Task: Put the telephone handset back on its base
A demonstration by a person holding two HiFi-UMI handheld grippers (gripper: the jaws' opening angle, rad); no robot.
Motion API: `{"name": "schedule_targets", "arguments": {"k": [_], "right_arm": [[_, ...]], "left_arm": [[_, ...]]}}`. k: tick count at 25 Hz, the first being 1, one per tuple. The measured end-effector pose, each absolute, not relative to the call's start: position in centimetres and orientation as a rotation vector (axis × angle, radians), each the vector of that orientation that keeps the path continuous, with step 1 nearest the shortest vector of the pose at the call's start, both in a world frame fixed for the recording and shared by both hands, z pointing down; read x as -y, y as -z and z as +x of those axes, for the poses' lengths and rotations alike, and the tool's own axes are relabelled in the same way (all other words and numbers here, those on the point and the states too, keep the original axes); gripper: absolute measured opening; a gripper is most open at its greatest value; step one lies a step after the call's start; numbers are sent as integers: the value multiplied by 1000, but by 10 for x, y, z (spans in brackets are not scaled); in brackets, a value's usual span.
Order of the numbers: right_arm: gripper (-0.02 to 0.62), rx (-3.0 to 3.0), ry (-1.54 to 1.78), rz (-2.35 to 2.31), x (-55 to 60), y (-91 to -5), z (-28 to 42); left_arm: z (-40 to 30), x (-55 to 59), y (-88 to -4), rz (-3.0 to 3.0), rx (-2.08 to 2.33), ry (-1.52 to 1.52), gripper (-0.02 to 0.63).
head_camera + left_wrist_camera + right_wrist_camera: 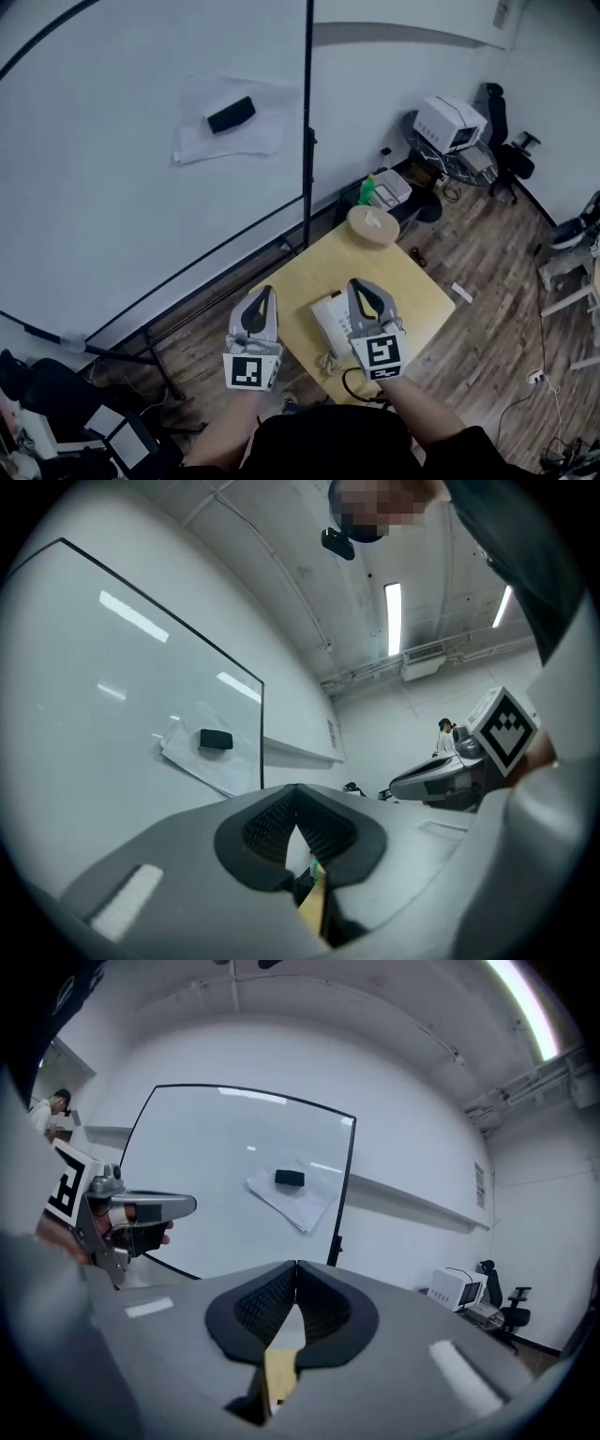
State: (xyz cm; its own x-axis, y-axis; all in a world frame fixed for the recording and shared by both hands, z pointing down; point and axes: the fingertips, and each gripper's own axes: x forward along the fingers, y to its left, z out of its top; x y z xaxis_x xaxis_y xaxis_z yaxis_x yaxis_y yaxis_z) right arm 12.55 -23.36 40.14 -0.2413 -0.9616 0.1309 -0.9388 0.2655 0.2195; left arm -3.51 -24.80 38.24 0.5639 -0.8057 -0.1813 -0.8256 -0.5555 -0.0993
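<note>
A white telephone (329, 322) lies on the small yellow table (412, 291), its coiled cord (327, 362) trailing toward me. My right gripper (359, 284) hovers above the phone's right side and hides part of it, so I cannot make out the handset from the base. In the right gripper view the jaws (295, 1265) meet at the tips with nothing between them. My left gripper (266, 291) is held over the table's left edge, apart from the phone. Its jaws (296, 789) are also shut and empty.
A round beige object (372, 225) sits at the table's far corner, with a green bottle (367, 190) on the floor behind it. A large whiteboard (112, 206) on a black stand (307, 131) carries a paper sheet and a black eraser (231, 114). A printer (448, 122) stands at the far right.
</note>
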Motion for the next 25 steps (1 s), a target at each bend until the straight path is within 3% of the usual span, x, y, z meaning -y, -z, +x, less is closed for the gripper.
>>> {"name": "schedule_targets", "arguments": {"k": [25], "right_arm": [[8, 2438, 104, 1905, 213, -400, 141]], "left_arm": [[-36, 241, -370, -2625, -1379, -216, 0]]}}
